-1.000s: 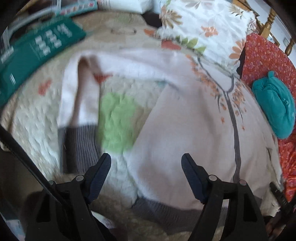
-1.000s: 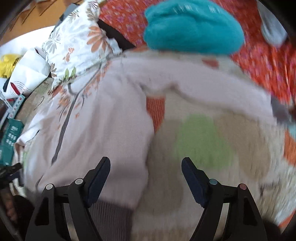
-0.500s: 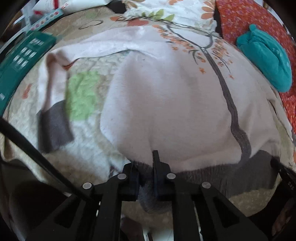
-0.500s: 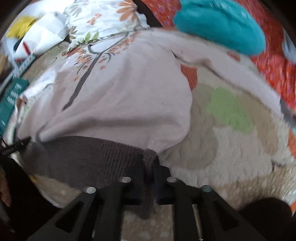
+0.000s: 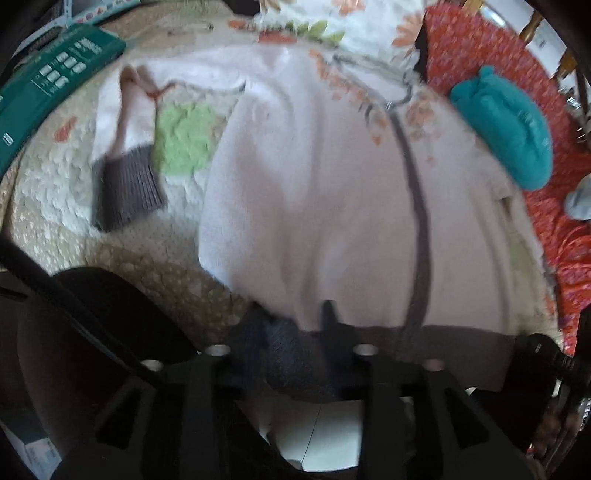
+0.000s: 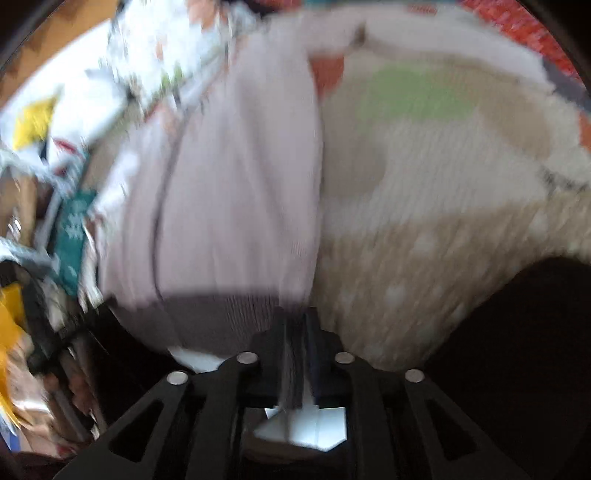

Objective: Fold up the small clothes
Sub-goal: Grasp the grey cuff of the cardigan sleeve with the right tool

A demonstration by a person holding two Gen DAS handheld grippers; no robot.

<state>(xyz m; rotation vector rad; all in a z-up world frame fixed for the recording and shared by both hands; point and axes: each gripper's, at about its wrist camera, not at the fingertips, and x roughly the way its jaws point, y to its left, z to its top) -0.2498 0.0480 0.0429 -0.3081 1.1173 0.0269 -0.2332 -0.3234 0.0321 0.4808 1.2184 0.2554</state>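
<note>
A pale pink zip cardigan [image 5: 314,192] with grey ribbed hem and cuffs lies front up on a quilted bedspread [image 5: 66,206]. Its left sleeve [image 5: 125,147] is bent back, the grey cuff pointing toward me. My left gripper [image 5: 291,317] is shut on the grey hem at its left corner. My right gripper [image 6: 295,321] is shut on the grey hem [image 6: 218,314] at its right corner, lifted off the bed edge. The cardigan [image 6: 229,184] is blurred in the right wrist view.
A teal plush item [image 5: 506,125] lies on a red patterned cloth [image 5: 569,229] to the right. A green box [image 5: 48,88] lies at the far left. A floral pillow [image 5: 351,26] sits beyond the collar. White floor shows below both grippers.
Both grippers went from open above the cardigan to shut on its grey hem. They have since pulled the hem back toward me and off the bed edge.
</note>
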